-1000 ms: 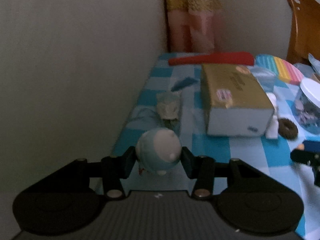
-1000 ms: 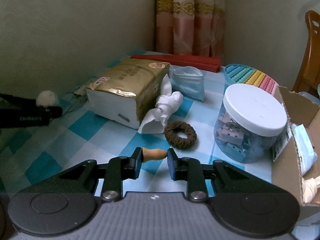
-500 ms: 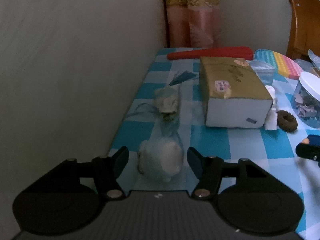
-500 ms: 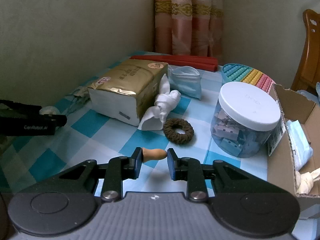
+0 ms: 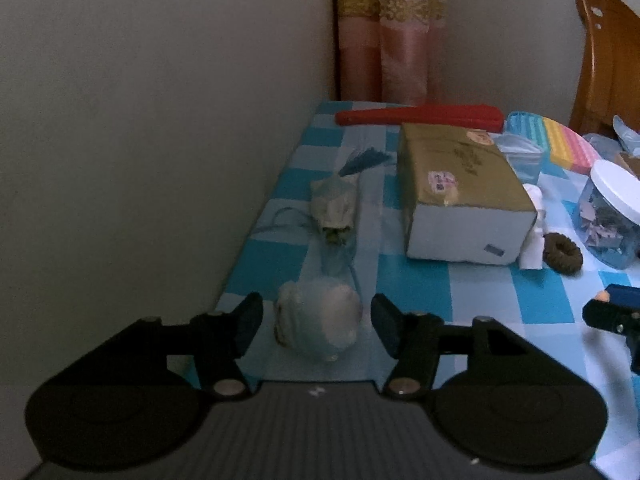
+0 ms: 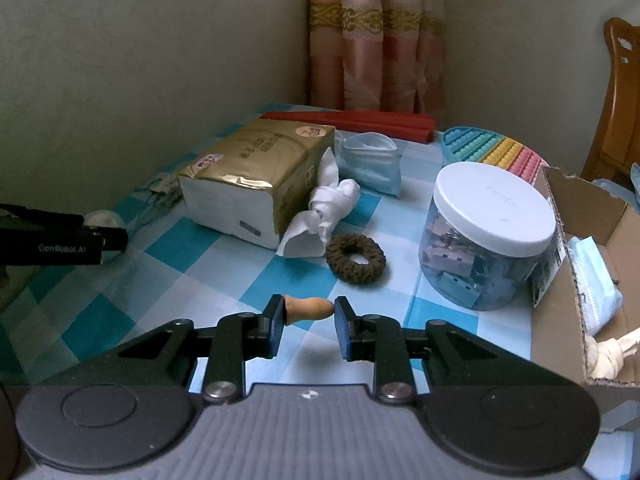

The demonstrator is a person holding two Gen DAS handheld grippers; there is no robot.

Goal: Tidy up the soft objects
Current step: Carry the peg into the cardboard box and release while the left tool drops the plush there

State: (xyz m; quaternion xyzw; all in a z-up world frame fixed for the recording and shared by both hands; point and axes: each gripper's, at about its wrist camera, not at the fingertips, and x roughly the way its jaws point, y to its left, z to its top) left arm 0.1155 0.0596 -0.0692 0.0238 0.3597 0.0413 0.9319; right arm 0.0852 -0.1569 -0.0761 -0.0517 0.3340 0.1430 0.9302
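1. Blurred, pale blue-white round soft toy is seen lying on the checked tablecloth near the wall, between the left gripper fingers; details can't be made out.
2. Left gripper: jaws closing, pads clear of the toy on both sides, so it's released. A sec ago the toy was clamped and raised.
3. Right gripper: clenched on a small tan rubbery piece, unchanged; its lower part is hidden by the fingers.
4. Cardboard box is cut off at the right edge w/ a face mask and knotted white cloth inside.
5. Shiny gold tissue pack, woolly brown scrunchie, knotted white rag are grouped mid-table.
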